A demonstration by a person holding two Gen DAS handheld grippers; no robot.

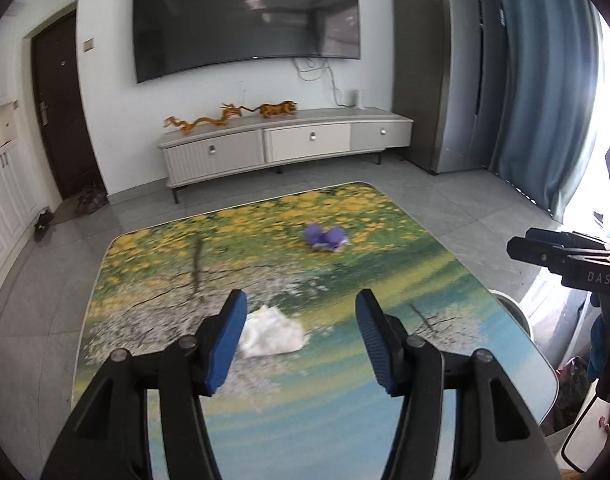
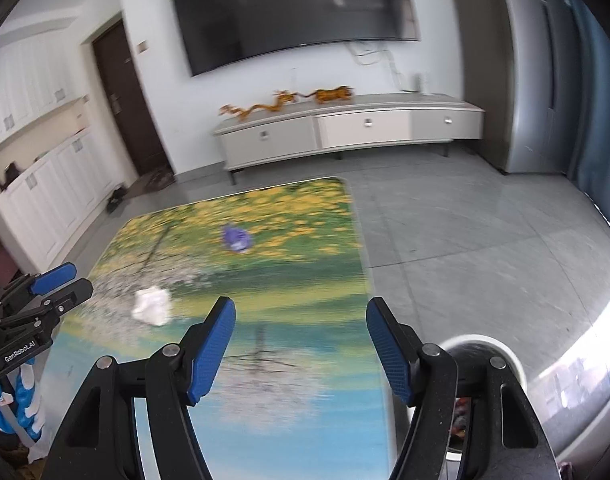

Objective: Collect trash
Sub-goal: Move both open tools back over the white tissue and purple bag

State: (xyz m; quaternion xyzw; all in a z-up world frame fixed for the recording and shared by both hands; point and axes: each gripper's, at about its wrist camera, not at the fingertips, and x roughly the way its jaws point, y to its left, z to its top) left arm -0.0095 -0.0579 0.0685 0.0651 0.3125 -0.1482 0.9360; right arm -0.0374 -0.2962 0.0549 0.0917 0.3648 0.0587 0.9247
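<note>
Blue-padded black left gripper (image 1: pixel 301 336) is hovering with jaws spread wide and empty over the table with a printed yellow-flower landscape top (image 1: pixel 153 364); the crumpled white paper wad (image 1: pixel 273 334) is lying just ahead between its fingers. Beside it, the matching right gripper (image 2: pixel 301 340) is hanging released too, above the table's right edge and a white round bin (image 2: pixel 505 356). Farther out, a crumpled purple wrapper (image 1: pixel 325 238) is resting mid-table.
</note>
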